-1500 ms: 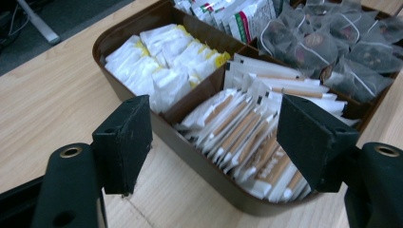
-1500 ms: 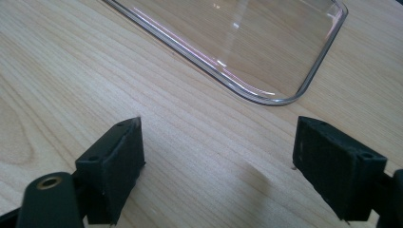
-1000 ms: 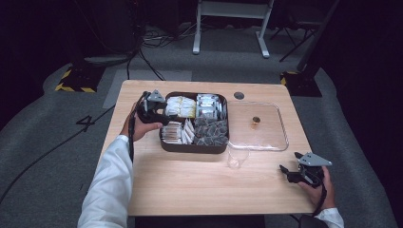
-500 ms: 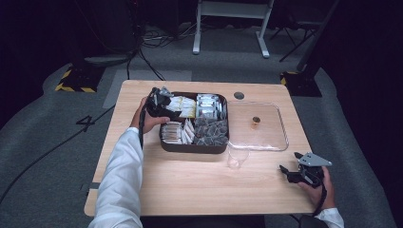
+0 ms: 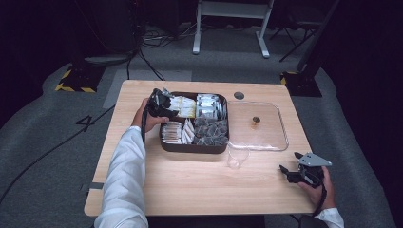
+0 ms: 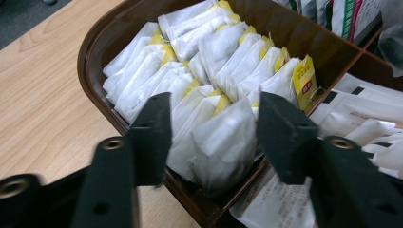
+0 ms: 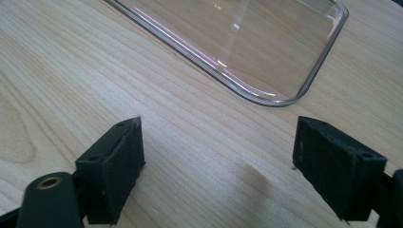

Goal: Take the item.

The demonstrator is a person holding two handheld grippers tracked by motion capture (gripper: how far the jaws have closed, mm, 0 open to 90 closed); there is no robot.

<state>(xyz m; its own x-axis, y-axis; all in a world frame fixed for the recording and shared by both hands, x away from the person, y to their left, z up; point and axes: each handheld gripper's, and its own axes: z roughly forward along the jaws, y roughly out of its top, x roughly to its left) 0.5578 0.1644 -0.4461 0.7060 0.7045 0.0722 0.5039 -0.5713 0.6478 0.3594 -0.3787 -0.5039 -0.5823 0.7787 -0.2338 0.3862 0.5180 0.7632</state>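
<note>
A dark brown compartment tray (image 5: 192, 148) stands on the wooden table (image 5: 199, 190). Its far-left compartment holds white tea bags (image 6: 223, 142) with yellow tags. My left gripper (image 5: 159, 105) reaches down into that compartment. Its jaws (image 6: 211, 118) have just been closing and straddle the nearest tea bags, and I see no firm pinch. My right gripper (image 5: 289, 172) rests open low over the bare table near the front right corner. Nothing lies between its jaws (image 7: 218, 156).
A clear plastic lid (image 5: 259, 126) with a small knob lies right of the tray, and its corner (image 7: 280, 95) shows ahead of my right gripper. A clear cup (image 5: 237, 156) stands in front of the tray. The other compartments hold paper sachets (image 6: 361, 109) and dark packets (image 5: 211, 130).
My left gripper has moved right from the tray's left edge and down over the tea bag compartment. The right gripper has stayed where it was.
</note>
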